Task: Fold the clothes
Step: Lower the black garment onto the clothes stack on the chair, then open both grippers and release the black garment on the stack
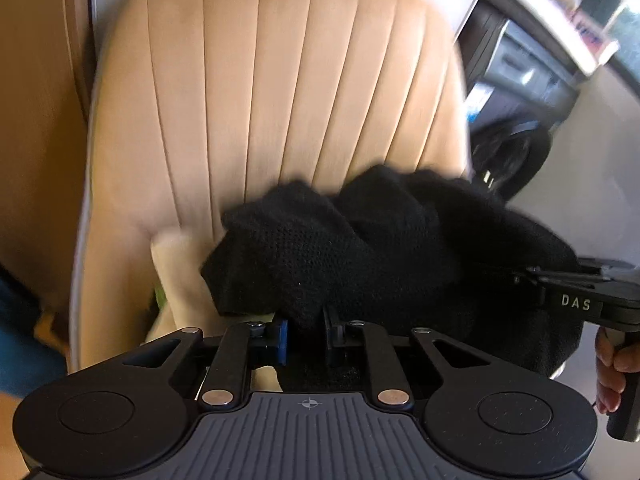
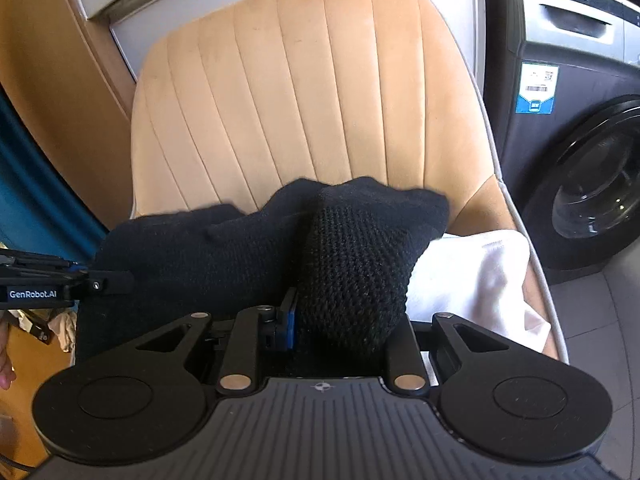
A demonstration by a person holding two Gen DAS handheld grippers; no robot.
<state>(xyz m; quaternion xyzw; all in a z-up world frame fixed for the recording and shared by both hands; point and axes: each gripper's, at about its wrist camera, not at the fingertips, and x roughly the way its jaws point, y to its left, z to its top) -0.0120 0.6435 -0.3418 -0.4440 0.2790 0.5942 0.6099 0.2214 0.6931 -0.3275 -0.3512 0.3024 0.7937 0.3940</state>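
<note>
A black knit garment (image 1: 360, 248) hangs bunched in front of a tan ribbed chair (image 1: 280, 80), held up off the seat between the two claws. Going by size, the chair comes first: its backrest fills both views from about 9 o'clock round to 2 o'clock. A dark grey washing machine (image 2: 580, 140) stands at 3 o'clock in the right wrist view, just beside the chair. A white cloth (image 2: 480, 276) lies on the seat at 4 o'clock there, its edge tucked under the garment. The left claw (image 1: 306, 332) is closed on a fold of the black knit at 6 o'clock, and the right claw (image 2: 348, 320) likewise pinches a thick wad of it, with its right finger hidden by the cloth.
</note>
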